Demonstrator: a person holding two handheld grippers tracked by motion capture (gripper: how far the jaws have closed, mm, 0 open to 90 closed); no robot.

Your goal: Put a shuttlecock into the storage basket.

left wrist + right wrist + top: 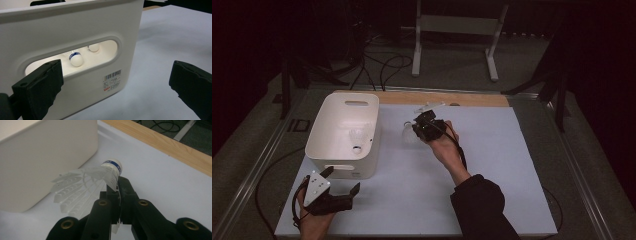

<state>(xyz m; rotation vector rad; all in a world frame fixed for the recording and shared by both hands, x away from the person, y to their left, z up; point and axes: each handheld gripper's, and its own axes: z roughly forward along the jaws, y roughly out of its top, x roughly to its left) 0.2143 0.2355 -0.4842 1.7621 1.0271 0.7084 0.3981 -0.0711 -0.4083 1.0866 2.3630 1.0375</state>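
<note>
A pale sheet covers the table (492, 200), w/ a strip of bare wood (447, 98) along its 12 o'clock edge. At abt 10 o'clock on the sheet sits a white plastic bin (324, 131), open-topped, w/ slot handles cut in its end walls; a barcode label (112, 80) is stuck on the wall nearest the person. Thru that wall's handle slot, the left gripper view shows two shuttlecocks inside: one w/ a blue-banded cork (75, 59), and farther in a second cork (94, 47).

At 7 o'clock, a hand holds the left gripper (341, 179) just beside the bin's near wall, jaws wide apart, pointing toward 1 o'clock, nothing between them.

Near centre, to the bin's 3 o'clock side, the other hand (443, 145), in a dark sleeve, holds the right gripper (424, 127). Its jaws are clamped together on the feather skirt of a third shuttlecock (100, 176), close below the cork. The cork points up and away from the camera in the right gripper view; the white feathers fan out toward the bin, apart from its wall.
</note>
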